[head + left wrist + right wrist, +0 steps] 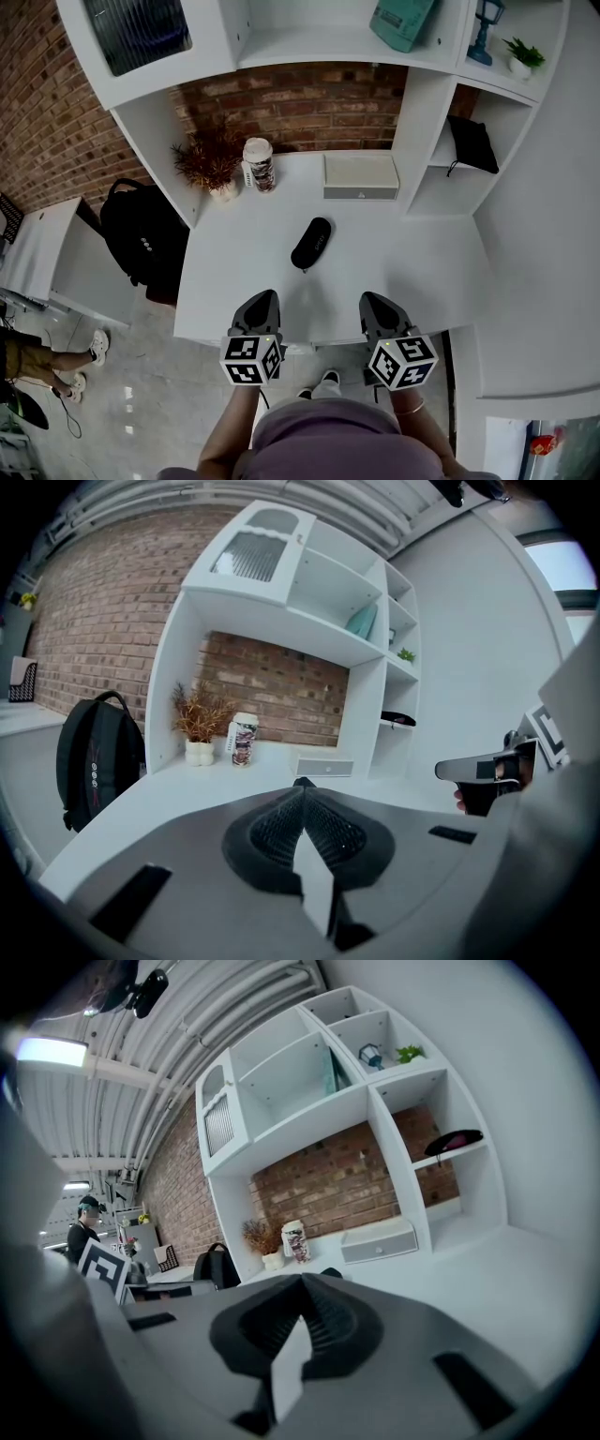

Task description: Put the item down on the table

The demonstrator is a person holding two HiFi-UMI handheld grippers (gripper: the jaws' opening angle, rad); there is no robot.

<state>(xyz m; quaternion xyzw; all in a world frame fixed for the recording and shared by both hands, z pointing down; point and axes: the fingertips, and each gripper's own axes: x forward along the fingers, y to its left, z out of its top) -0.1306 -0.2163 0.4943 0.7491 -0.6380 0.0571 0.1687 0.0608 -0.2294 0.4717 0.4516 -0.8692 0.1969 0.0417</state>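
The case lies on the worktop in front of the box, and the left tool and right tool, farther from the box, are closed and empty, so the task looks done.

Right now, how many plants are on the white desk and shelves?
2. A dried plant stands at the back left of the desk, beside the cup; a small green plant sits on the upper right shelf. Unseen shelves may hide more.
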